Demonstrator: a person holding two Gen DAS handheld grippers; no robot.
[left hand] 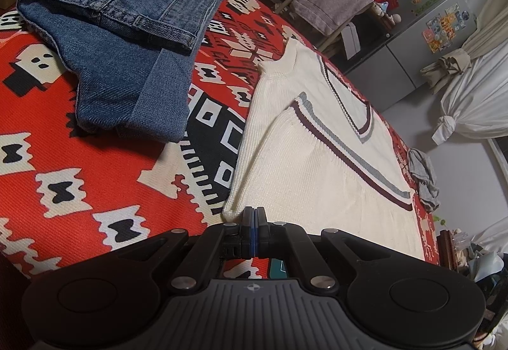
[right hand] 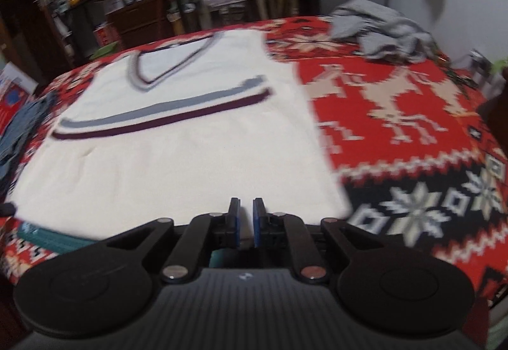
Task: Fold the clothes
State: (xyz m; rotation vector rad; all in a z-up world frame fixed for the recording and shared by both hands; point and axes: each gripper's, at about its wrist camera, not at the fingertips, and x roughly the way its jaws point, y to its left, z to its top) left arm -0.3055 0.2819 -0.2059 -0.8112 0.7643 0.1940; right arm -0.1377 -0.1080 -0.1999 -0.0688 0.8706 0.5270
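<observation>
Now, step: we're folding the cream sweater (left hand: 317, 165), sides look already turned in, so next fold is hem up toward the V-neck, we reckon.
Sweater pos: flat on the red patterned blanket (left hand: 79, 134), neck pointing away from us, hem nearest both grippers.
Left gripper (left hand: 253, 216): pads pressed together w/ no gap showing, at the sweater's near-left hem corner. Can't tell if any knit is pinched between them.
Right gripper (right hand: 245, 213): jaws slightly apart, nothing between, over the hem approx mid-edge, view blurred.
Grip tip: we want each claw on its own hem corner, so right should shift out toward the near-right corner before closing; grab both layers, not just the top one.
Lift tip: we raise both corners level and together, carry them toward the stripes, and lay the hem down square to the neck so the fold line runs straight.
Watch: knit is soft and stretchy, prob sags in the middle, so keep light tension between the claws.
Others: folded jeans (left hand: 120, 42) sit left of the sweater, apart from it; crumpled grey garment (right hand: 381, 29) far-right of the sweater, not yet done.
</observation>
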